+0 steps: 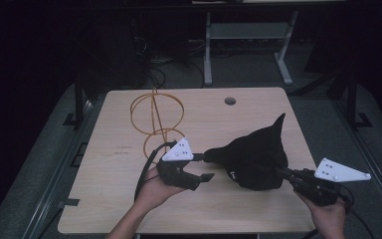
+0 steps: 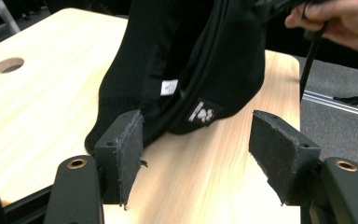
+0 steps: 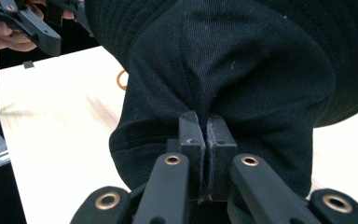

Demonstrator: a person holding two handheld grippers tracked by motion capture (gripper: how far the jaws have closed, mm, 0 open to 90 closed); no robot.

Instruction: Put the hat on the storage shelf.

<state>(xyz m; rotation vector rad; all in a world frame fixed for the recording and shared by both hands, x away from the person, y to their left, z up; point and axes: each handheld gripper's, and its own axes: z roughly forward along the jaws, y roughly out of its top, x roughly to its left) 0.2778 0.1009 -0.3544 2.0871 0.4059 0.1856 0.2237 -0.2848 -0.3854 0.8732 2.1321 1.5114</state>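
Black hat [image 1: 256, 157] at right-centre of the bench [image 1: 114, 199], partly lifted: its near side is held up off the wood, its far-left brim hangs down to the surface. A pointed bit of fabric stands up at its far edge.

Right claw [image 3: 207, 135]: closed tight on a pinch of the hat's cloth. In the right gripper view the pads meet with a fold of fabric between them, and the hat bulges above. In the high view it enters from the lower right, hand underneath.

Left claw [image 2: 196, 154]: jaws apart, nothing between them. In the left gripper view both pads [image 2: 130, 154] stand clear of the hat, the brim with its small white labels just beyond and slightly left of the gap. The pads do not touch the cloth.

Orange wire hoop stand [image 1: 156, 117] at the far left of the bench, well apart from the hat; untouched. Cable hole [image 1: 230, 101] at the far edge.

Step in hand (judgement): hat carried by the right claw alone, the left free and lined up for a new hold on the brim.

Next move calls for: left claw advanced until brim sits between the pads, then closed; right grip kept firm so the cloth does not slip. Risk: catching one fabric layer only.
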